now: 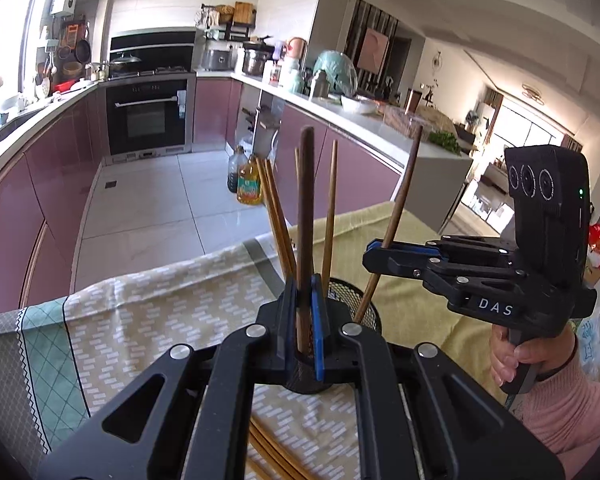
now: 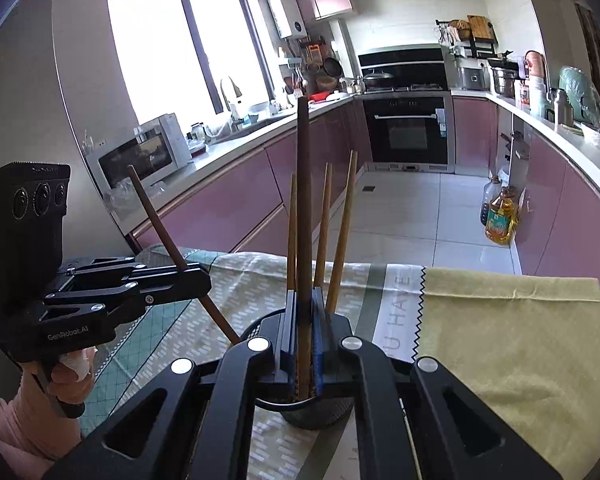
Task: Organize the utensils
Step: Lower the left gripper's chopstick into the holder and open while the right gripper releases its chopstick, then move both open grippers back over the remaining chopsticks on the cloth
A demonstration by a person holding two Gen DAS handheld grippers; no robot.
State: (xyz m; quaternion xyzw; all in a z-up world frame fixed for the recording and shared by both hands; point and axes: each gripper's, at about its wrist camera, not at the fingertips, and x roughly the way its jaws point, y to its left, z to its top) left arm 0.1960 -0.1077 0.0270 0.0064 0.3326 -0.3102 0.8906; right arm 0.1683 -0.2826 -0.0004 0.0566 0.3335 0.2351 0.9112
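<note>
A black mesh utensil holder [image 1: 354,300] [image 2: 320,416] stands on the cloth-covered table. Several light bamboo chopsticks [image 1: 330,216] [image 2: 342,232] stand upright in it. My left gripper [image 1: 305,300] [image 2: 198,276] is shut on a dark brown chopstick [image 1: 306,200] [image 2: 160,224]. In the right wrist view this stick slants down to the holder's left rim. My right gripper [image 2: 305,308] [image 1: 376,250] is shut on a second dark chopstick [image 2: 304,200] [image 1: 404,200], its lower end down in the holder. Both grippers hover just above the holder, left and right of it.
A patterned tablecloth [image 1: 160,320] and a yellow-green cloth [image 2: 520,340] cover the table, whose far edge drops to the tiled floor. Loose light chopsticks [image 1: 268,452] lie near the front. Oil bottles [image 2: 500,216] stand on the floor by the pink cabinets.
</note>
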